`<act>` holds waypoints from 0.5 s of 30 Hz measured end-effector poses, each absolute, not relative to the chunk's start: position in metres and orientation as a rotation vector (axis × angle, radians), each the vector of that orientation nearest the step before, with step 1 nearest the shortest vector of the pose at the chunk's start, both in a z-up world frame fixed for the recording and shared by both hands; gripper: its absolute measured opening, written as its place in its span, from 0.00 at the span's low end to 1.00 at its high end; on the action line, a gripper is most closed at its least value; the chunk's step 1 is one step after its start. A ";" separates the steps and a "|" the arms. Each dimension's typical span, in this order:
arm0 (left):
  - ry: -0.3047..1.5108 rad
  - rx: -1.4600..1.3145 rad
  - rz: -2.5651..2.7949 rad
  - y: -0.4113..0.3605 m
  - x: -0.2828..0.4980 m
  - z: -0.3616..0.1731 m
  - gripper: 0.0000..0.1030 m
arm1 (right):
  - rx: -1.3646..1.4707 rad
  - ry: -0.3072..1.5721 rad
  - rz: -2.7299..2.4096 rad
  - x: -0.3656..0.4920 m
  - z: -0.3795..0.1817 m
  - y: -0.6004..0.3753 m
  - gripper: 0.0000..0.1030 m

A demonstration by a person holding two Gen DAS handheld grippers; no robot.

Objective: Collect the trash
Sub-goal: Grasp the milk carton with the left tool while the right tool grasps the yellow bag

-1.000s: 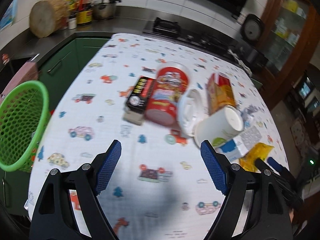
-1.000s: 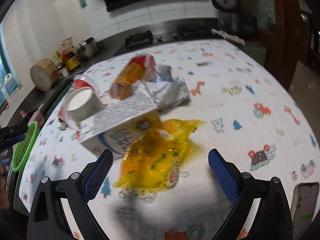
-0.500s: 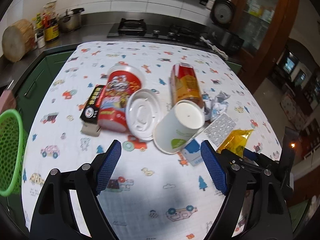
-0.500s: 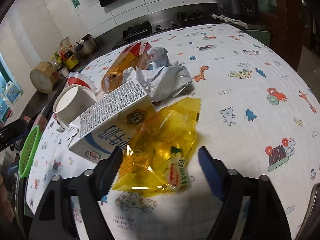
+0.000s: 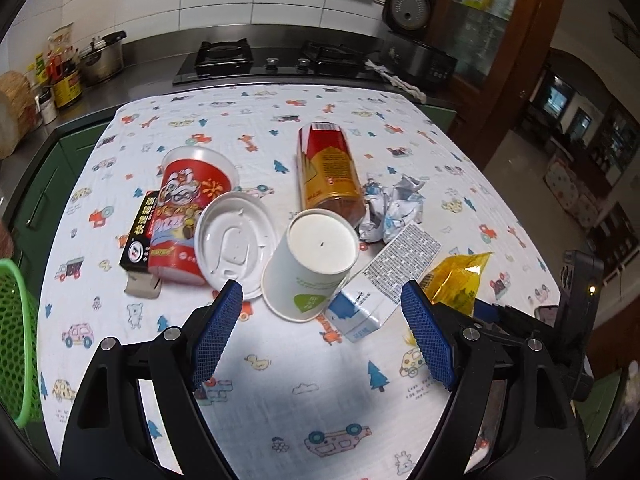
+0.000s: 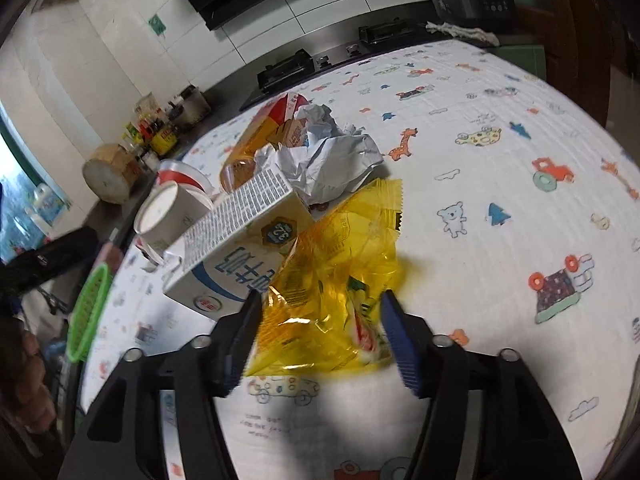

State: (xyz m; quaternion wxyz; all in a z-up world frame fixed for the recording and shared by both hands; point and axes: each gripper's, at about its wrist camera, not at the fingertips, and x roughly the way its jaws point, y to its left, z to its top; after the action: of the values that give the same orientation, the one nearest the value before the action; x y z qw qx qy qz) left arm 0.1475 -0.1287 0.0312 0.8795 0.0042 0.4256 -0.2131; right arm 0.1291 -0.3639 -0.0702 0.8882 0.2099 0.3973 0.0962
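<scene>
Right hand-held gripper (image 6: pixel 320 334) has narrowed onto yellow wrapper (image 6: pixel 332 280); left hand-held gripper (image 5: pixel 320 336) stays wide, empty.

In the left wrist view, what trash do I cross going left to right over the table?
Black box → red pizza cup → white lid → paper cup → milk carton → yellow wrapper.
</scene>
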 end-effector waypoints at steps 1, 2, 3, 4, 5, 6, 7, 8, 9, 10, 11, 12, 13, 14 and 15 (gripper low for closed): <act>0.887 0.013 -0.449 -0.130 0.148 0.032 0.78 | 0.446 0.824 0.201 0.130 -0.070 -0.365 0.66; 0.887 0.015 -0.453 -0.131 0.149 0.032 0.78 | 0.456 0.823 0.199 0.132 -0.070 -0.366 0.66; 0.887 0.017 -0.460 -0.133 0.149 0.032 0.78 | 0.465 0.824 0.197 0.133 -0.070 -0.367 0.66; 0.887 0.019 -0.468 -0.134 0.150 0.033 0.78 | 0.475 0.826 0.194 0.136 -0.071 -0.368 0.66; 0.887 0.021 -0.473 -0.135 0.151 0.032 0.78 | 0.488 0.830 0.189 0.138 -0.073 -0.369 0.66; 0.888 0.024 -0.476 -0.136 0.152 0.033 0.78 | 0.496 0.833 0.189 0.139 -0.074 -0.370 0.66; 0.887 0.027 -0.481 -0.137 0.153 0.033 0.78 | 0.502 0.840 0.190 0.141 -0.076 -0.370 0.66; 0.887 0.031 -0.489 -0.139 0.154 0.033 0.78 | 0.502 0.842 0.191 0.142 -0.077 -0.370 0.65; 0.888 0.035 -0.495 -0.140 0.155 0.032 0.78 | 0.502 0.839 0.201 0.141 -0.077 -0.369 0.61; 0.892 0.041 -0.504 -0.143 0.157 0.032 0.78 | 0.502 0.838 0.208 0.141 -0.077 -0.369 0.58; 0.894 0.049 -0.511 -0.145 0.158 0.032 0.78 | 0.496 0.836 0.210 0.140 -0.075 -0.369 0.56; 0.893 0.061 -0.521 -0.148 0.159 0.032 0.78 | 0.487 0.831 0.207 0.138 -0.073 -0.369 0.52; 0.891 0.072 -0.529 -0.151 0.159 0.032 0.78 | 0.484 0.827 0.208 0.137 -0.073 -0.369 0.48; 0.885 0.094 -0.545 -0.157 0.160 0.032 0.78 | 0.482 0.823 0.209 0.135 -0.071 -0.370 0.47; 0.881 0.107 -0.553 -0.160 0.159 0.031 0.78 | 0.477 0.817 0.207 0.133 -0.069 -0.371 0.45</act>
State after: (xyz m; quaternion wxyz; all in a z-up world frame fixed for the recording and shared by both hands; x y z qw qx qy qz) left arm 0.1593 -0.1598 0.0311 0.8663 0.0511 0.4208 -0.2643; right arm 0.1327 -0.3708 -0.0694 0.8850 0.2294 0.3926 0.0997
